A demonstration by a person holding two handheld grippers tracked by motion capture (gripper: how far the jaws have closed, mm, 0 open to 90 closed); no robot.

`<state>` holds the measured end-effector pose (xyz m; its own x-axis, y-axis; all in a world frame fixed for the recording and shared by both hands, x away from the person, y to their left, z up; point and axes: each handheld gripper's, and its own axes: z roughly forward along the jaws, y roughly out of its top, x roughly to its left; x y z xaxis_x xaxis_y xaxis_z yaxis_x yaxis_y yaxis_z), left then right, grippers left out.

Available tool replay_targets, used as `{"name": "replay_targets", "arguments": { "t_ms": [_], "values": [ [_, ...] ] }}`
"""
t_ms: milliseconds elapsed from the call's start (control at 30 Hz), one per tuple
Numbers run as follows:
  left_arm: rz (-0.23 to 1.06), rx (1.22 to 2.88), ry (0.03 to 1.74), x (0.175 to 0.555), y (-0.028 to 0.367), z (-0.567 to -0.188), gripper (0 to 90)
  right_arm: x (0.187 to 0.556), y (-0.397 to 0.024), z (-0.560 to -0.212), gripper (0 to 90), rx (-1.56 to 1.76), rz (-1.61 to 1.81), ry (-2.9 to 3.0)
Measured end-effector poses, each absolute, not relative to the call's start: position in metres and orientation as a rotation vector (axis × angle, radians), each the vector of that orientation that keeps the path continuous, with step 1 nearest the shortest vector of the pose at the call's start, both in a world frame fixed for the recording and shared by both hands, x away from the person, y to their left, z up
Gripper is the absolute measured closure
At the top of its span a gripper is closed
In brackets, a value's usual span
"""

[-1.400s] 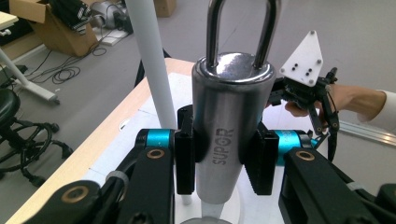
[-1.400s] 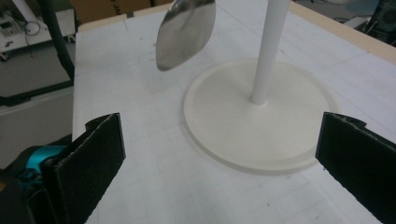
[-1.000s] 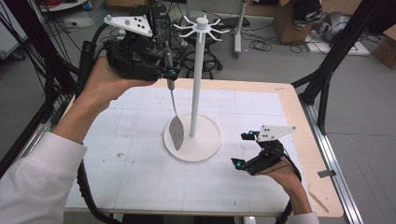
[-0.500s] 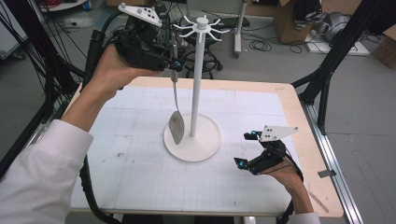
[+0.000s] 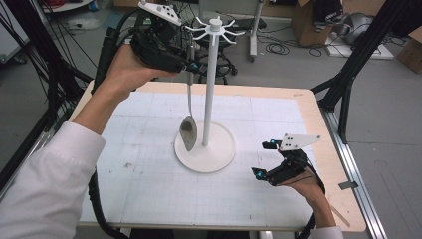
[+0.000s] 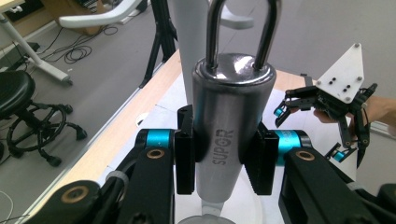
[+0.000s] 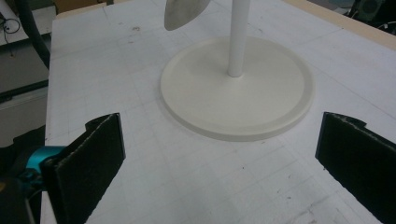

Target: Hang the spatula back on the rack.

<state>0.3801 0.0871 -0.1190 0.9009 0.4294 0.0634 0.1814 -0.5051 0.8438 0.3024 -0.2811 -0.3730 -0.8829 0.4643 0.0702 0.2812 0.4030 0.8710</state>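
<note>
The left gripper is being held high above the far left part of the table, and its two black jaws are clamping the thick end of a metal spoon between them. In the left gripper view the spoon's handle is sitting squarely between the pads, one pressing on each side, with the word SUPOR running along the metal. A steel loop is rising from the top of the handle, above the jaws. From the high view the spoon is hanging straight down from the grip, bowl lowest, just beside the white pole of the stand and over the left edge of its round base; whether the bowl is touching the base cannot be told. The hooks at the top of the stand are spreading out close to the gripper, to its right.

The right gripper is resting low near the front right of the table, well apart from the spoon. Its jaws are standing wide apart with nothing between them, and in the right gripper view the pads are framing the base and the tip of the spoon's bowl.
</note>
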Motion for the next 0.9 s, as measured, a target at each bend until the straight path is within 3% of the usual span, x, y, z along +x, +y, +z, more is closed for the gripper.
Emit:
{"name": "replay_targets", "arguments": {
  "t_ms": [533, 633, 700, 900],
  "values": [
    [0.366, 2.098, 0.372, 0.39, 0.082, -0.128, 66.5, 0.303, -0.281, -0.373, 0.3, 0.653, 1.493, 2.464],
    [0.418, 2.071, 0.382, 0.385, 0.087, -0.125, 46.9, 0.302, -0.282, -0.372, 0.3, 0.66, 1.491, 2.462],
    [0.413, 2.079, 0.38, 0.382, 0.094, -0.125, 44.1, 0.302, -0.282, -0.372, 0.3, 0.659, 1.495, 2.459],
    [0.423, 2.031, 0.406, 0.369, 0.126, -0.145, 21.2, 0.303, -0.28, -0.372, 0.3, 0.665, 1.493, 2.456]
  ]
}}
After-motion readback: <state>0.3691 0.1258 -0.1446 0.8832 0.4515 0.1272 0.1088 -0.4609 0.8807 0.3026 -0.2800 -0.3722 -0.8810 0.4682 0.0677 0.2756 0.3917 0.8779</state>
